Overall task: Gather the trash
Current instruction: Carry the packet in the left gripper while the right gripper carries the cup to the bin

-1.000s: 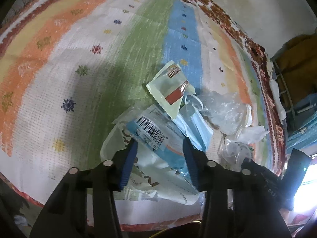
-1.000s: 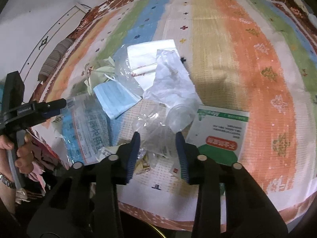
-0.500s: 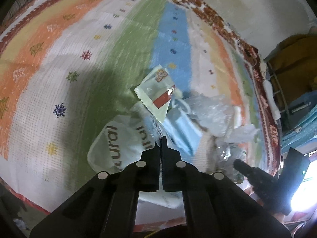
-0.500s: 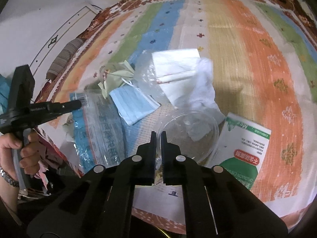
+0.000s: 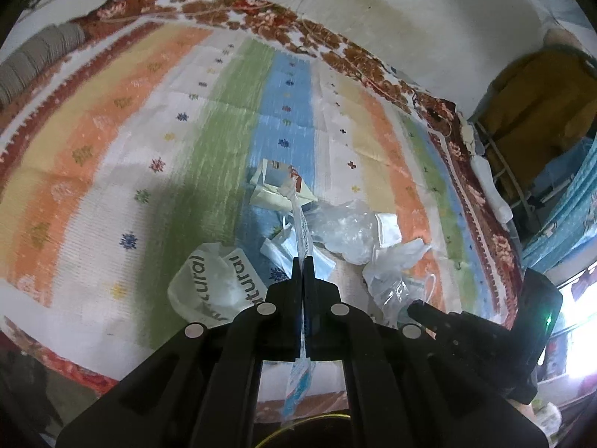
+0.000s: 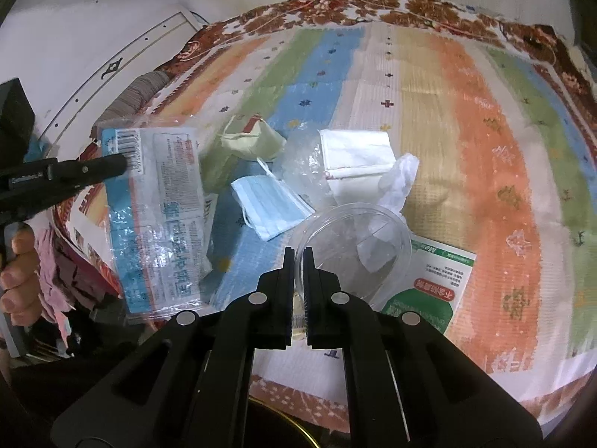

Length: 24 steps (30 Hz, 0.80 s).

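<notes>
My left gripper (image 5: 303, 261) is shut on a blue-and-clear plastic wrapper with a barcode, seen edge-on (image 5: 301, 224) and lifted off the striped cloth; the right wrist view shows it hanging flat (image 6: 156, 220) from the left gripper (image 6: 125, 164). My right gripper (image 6: 297, 252) is shut on the rim of a clear plastic cup (image 6: 354, 254), held above the cloth. On the cloth lie a blue face mask (image 6: 268, 209), a pale green sachet (image 6: 250, 142), a white folded packet (image 6: 356, 153), crumpled clear plastic (image 5: 347, 235) and a green-and-white paper (image 6: 429, 291).
A clear bag printed "natural" (image 5: 220, 283) lies at the near left in the left wrist view. The striped cloth (image 5: 112, 156) covers a bed with a floral border (image 6: 410, 3). A white wall stands behind. Shelves and cloth sit at the right (image 5: 541, 119).
Both grippers closed from open: the left on the barcode wrapper, the right on the clear cup. Both have since lifted their items up off the cloth.
</notes>
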Motion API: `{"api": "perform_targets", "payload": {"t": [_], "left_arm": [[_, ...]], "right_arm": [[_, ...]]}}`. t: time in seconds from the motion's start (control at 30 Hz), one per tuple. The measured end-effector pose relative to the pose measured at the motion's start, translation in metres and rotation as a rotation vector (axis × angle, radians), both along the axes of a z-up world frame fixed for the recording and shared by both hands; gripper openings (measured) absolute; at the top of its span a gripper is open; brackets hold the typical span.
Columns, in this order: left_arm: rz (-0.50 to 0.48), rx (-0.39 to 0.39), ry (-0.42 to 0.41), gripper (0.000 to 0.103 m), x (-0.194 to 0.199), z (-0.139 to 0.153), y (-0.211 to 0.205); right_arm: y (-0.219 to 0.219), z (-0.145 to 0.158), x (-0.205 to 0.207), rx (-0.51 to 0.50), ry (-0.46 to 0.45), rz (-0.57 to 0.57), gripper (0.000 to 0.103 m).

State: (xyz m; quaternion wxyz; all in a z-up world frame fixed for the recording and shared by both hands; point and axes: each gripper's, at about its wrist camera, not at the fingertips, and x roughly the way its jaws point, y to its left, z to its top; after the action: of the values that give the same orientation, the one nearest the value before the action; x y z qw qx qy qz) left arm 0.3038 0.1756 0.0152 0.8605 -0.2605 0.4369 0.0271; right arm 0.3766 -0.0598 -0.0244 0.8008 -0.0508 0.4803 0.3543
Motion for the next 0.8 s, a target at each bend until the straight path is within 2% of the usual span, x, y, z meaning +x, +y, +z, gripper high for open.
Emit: {"api": "perform_targets", "payload": {"t": [0.13,0.4,0.6,0.8], "left_arm": [[-0.002,0.002,-0.017,0.000,-0.010,0.011,-0.002],[-0.048,0.068,-0.067,0.000,-0.026,0.036,-0.028],[-0.083,0.108,-0.097,0.000,-0.040,0.050,-0.048],[-0.096,0.092,-0.128,0.000,-0.063,0.061,-0.058]], "right_arm": [[0.001,0.009,-0.014,-0.013,-0.032,0.008,0.004],[-0.001,0.038,-0.048,-0.022,-0.126,0.039,0.004],[-0.011,0.054,-0.065,-0.003,-0.156,0.038,0.004],[-0.018,0.061,-0.083,0.010,-0.156,0.026,0.004]]}}
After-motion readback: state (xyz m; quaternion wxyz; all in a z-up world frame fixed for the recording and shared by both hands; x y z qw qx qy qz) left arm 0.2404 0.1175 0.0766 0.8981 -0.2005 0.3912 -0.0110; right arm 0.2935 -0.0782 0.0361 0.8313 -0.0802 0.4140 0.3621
